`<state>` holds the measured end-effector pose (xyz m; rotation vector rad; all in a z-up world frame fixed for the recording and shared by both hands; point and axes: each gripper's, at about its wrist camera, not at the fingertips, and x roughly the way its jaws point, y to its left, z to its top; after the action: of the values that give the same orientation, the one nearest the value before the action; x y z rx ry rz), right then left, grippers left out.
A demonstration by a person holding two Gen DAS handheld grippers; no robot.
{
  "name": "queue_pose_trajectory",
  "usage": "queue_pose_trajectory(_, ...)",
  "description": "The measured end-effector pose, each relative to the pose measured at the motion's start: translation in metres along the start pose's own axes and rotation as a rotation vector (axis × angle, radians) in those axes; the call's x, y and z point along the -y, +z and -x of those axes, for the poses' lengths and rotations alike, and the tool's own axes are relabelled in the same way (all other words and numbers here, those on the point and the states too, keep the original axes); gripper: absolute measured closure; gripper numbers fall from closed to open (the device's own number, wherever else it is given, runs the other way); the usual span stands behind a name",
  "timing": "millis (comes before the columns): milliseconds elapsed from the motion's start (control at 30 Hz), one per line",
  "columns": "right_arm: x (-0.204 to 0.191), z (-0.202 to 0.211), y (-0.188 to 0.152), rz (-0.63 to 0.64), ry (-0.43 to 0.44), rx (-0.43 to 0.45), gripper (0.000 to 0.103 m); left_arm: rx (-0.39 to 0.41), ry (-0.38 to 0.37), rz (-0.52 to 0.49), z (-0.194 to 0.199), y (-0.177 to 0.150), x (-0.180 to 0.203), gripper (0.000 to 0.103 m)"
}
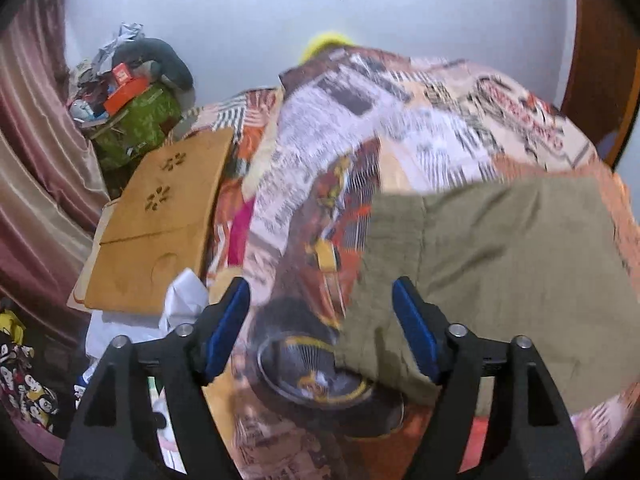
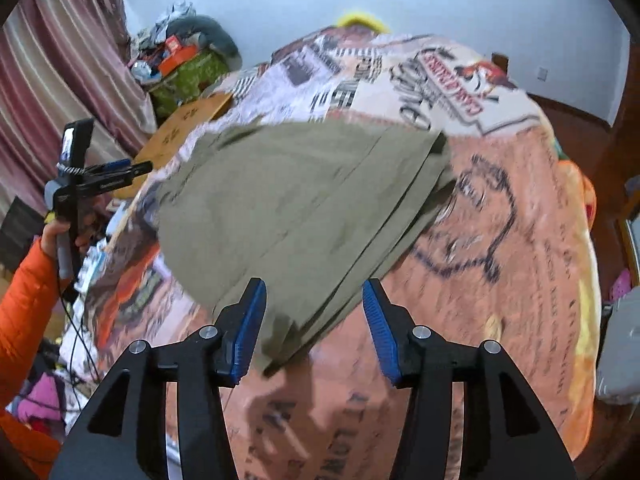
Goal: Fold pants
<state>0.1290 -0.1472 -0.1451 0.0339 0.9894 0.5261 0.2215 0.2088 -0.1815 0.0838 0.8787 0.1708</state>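
— So where do the pants lie?
— Folded into an olive stack on the patterned bed cover, layered edges toward the right tool, whose jaws stand apart over the near corner, gripping nothing.
— And the left tool?
— Apart too, empty, beside the stack.
— Handling?
— Probably soft, light, limp cloth; pinch all layers at a corner. Bare cover lies right; a wooden board crowds the left.
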Motion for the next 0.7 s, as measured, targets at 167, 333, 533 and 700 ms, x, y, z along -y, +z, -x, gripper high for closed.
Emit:
queue_pose_trajectory(167,0.020,-0.007,0.032,-0.016,-0.057,0.064,0.056,0.014,0.002,-0.010,-0.018,0.033,0.011,0.025)
queue_pose_trajectory(333,0.049,-0.035,0.059,-0.072,-0.092,0.063,0.056,-0.041,-0.066,0.011,-0.051,0.052,0.023,0.025)
queue_pose_trajectory(533,0.083,-0.087,0.076,-0.153,-0.124,-0.021,0.056,-0.124,-0.124,0.027,-0.094,0.062,0.034,0.025)
queue_pose_trajectory(700,0.099,-0.121,0.071,-0.220,-0.096,-0.094,0.056,-0.182,-0.186,0.047,-0.123,0.060,0.036,0.024)
